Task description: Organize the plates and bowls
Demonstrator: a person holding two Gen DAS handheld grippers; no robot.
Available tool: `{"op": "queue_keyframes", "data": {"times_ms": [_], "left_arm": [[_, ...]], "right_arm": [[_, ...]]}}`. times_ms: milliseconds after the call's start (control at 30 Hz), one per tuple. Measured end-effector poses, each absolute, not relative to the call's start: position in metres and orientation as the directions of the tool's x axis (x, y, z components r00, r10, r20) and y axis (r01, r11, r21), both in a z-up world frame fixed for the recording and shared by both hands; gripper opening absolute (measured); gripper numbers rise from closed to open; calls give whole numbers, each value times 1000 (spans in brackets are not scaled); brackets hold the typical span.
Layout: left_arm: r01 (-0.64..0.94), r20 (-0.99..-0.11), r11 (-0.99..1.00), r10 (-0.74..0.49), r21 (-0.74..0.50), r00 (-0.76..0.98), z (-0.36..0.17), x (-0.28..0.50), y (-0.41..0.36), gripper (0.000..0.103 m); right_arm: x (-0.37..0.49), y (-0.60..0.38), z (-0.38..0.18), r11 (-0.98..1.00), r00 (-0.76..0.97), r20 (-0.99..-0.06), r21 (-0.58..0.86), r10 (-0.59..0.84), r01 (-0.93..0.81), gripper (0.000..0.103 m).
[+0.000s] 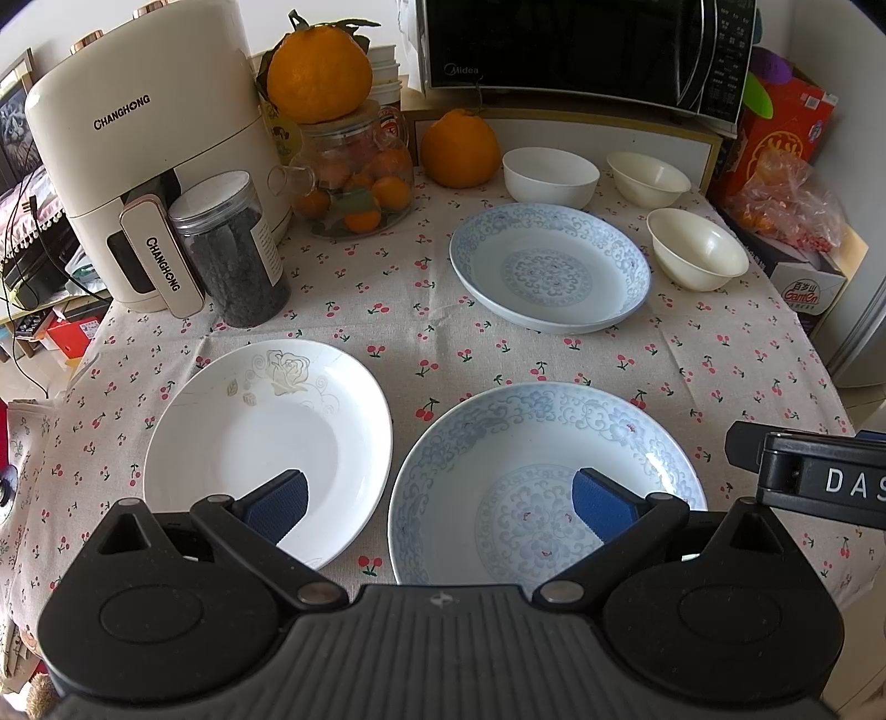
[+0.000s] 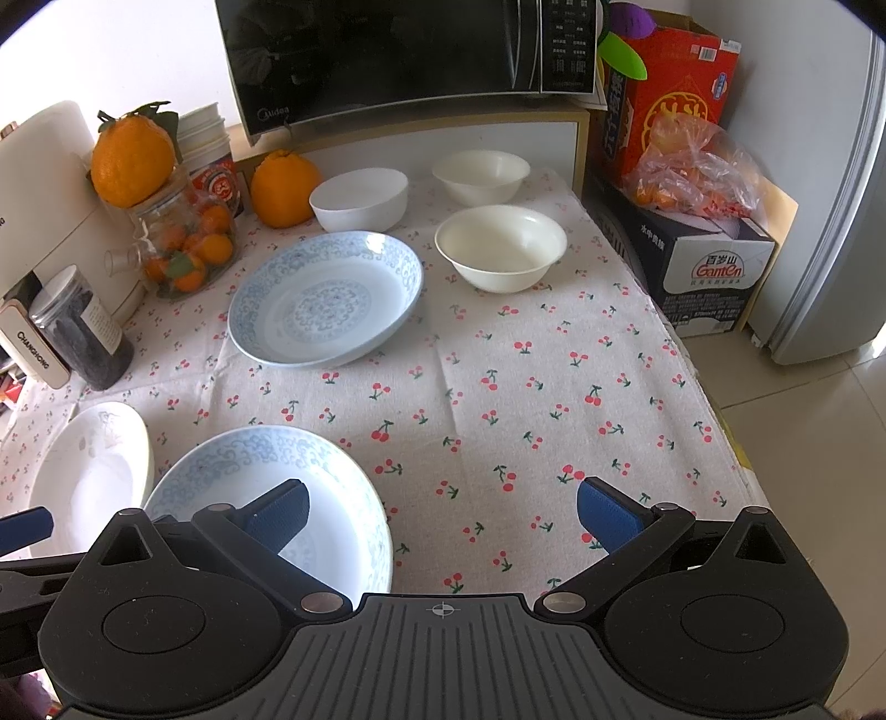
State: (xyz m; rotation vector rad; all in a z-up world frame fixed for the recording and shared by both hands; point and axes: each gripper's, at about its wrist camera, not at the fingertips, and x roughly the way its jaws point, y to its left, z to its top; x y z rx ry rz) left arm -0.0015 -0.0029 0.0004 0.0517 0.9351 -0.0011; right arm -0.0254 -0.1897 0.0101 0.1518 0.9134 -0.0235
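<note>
A white plate with a rose print [image 1: 266, 437] [image 2: 88, 476] lies front left on the cherry-print cloth. Beside it sits a blue-patterned plate [image 1: 515, 471] [image 2: 310, 487], and a second blue-patterned plate [image 1: 548, 266] [image 2: 326, 296] lies farther back. Three white bowls stand at the back right: one [image 1: 551, 174] [image 2: 360, 199], another [image 1: 648, 178] [image 2: 480, 176], and the nearest [image 1: 698, 256] [image 2: 501, 246]. My left gripper [image 1: 440, 507] hovers open over the two front plates. My right gripper [image 2: 443, 512] is open over the near blue plate's right edge and bare cloth.
A cream air fryer [image 1: 144, 155], a dark-filled jar [image 1: 232, 249], a glass jar of small oranges [image 1: 354, 183] and two large oranges stand at the back left. A black microwave [image 1: 581, 50] sits on a shelf behind. Boxes and a bag [image 2: 692, 160] crowd the right edge.
</note>
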Motion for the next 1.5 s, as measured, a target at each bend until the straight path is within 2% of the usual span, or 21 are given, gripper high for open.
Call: {"op": "queue_keyframes", "data": {"times_ms": [933,1500], "left_arm": [[22,-813,999,12,31,582,3,12,5,102],[55,-769,997,1,48,639,28,48,4,103]], "right_arm": [[-15,-194,25,986,629,-775,143,56,88,103],[34,-202,50,984,644,-764,141,35,114,103]]}}
